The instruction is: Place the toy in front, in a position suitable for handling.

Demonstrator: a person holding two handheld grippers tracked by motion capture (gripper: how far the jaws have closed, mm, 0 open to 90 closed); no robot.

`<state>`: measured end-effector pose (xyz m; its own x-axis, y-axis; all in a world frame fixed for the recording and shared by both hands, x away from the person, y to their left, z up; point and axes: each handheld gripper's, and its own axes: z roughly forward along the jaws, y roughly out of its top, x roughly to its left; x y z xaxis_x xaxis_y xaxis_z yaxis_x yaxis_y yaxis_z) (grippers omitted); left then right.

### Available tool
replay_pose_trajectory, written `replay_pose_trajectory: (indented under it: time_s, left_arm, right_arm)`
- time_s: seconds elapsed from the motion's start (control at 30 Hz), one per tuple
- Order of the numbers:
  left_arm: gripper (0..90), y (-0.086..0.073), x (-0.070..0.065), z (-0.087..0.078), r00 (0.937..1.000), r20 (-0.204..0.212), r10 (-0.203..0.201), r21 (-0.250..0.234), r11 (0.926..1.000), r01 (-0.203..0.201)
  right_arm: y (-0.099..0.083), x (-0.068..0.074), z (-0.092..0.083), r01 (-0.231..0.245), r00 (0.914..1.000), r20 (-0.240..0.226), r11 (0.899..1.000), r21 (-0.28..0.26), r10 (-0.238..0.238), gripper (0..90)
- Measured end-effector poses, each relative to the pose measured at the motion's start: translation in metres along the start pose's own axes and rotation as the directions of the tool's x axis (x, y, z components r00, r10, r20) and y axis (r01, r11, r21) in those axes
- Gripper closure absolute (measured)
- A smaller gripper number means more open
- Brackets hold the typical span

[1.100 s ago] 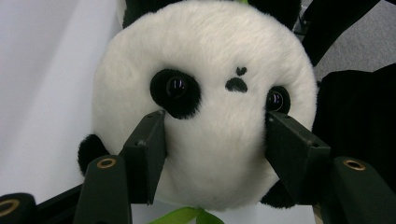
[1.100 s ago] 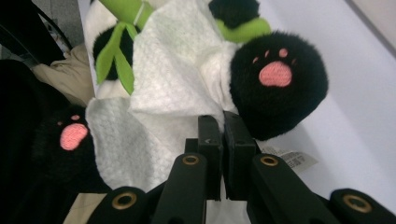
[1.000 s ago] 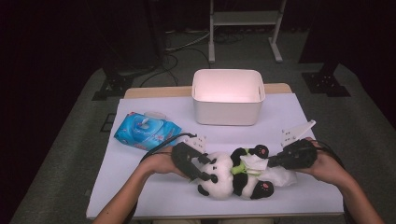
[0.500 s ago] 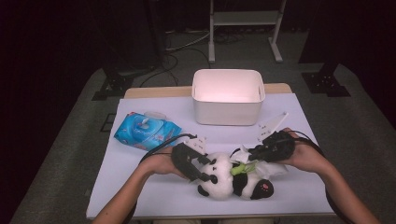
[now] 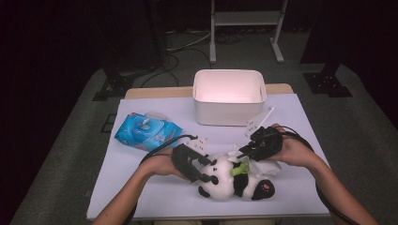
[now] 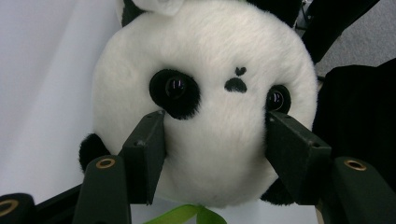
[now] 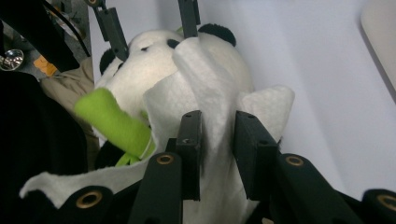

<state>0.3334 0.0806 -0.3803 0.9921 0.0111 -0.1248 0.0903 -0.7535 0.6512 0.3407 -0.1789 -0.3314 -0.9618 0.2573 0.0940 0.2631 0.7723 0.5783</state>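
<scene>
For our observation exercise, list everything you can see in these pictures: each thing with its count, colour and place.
Plush panda toy: one, black and white with a green ribbon, table front centre.
White wipe sheet: one, draped over the panda.
Rectangular plastic bin: one, white, table rear centre.
Wet wipes pack: one, blue, table left.
Table: one, white top.
Left gripper: one, black, jaws clamped on the panda's head.
Right gripper: one, black, jaws just opened around the wipe sheet.

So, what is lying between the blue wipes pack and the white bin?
Nothing lies there. In the high view, the stretch of white table cover between the blue wipes pack and the white bin is bare.
</scene>
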Motion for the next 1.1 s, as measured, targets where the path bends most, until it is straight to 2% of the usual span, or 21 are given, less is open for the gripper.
replay_pose_trajectory:
  time_s: [0.23, 0.33, 0.47, 0.57, 0.7, 0.8, 0.97, 1.1]
  left_arm:
    - [39.4, 0.0, 0.0, 0.0, 1.0, -0.002, -0.002, 0.001, 1.0, 0.002]
    - [39.4, 0.001, 0.0, 0.0, 1.0, -0.003, -0.002, 0.002, 1.0, 0.002]
    - [39.4, 0.0, -0.001, 0.001, 1.0, -0.006, 0.001, -0.001, 1.0, -0.001]
    - [39.3, -0.001, -0.001, 0.001, 1.0, -0.007, 0.006, 0.002, 1.0, -0.006]
    - [39.2, -0.001, -0.001, 0.001, 1.0, -0.005, 0.005, 0.003, 1.0, -0.005]
    - [39.3, -0.001, -0.001, 0.001, 1.0, 0.001, 0.006, -0.001, 1.0, -0.006]
    - [39.3, -0.002, 0.0, 0.0, 1.0, 0.002, 0.001, -0.007, 1.0, -0.001]
    - [39.3, -0.002, 0.0, 0.0, 1.0, 0.001, 0.001, -0.004, 1.0, -0.001]
  right_arm:
    - [0.007, 0.0, 0.011, -0.007, 0.9999, -0.011, 1.0, 0.009, 0.007, 66.6]
    - [0.011, 0.002, 0.017, 0.003, 1.0, -0.007, 1.0, 0.027, -0.002, 65.3]
    - [0.015, 0.007, 0.028, 0.038, 0.9993, 0.003, 0.998, 0.057, -0.038, 66.2]
    - [0.016, 0.008, 0.032, 0.041, 0.9992, -0.002, 0.997, 0.064, -0.041, 68.0]
    - [0.013, 0.009, 0.036, 0.049, 0.9987, -0.016, 0.997, 0.055, -0.048, 77.3]
    - [0.011, 0.012, 0.035, 0.073, 0.9972, -0.016, 0.997, 0.04, -0.073, 84.9]
    - [0.007, 0.011, 0.025, 0.062, 0.998, -0.015, 0.998, 0.016, -0.061, 85.6]
    - [0.004, 0.012, 0.014, 0.063, 0.9979, 0.011, 0.998, 0.005, -0.063, 85.6]
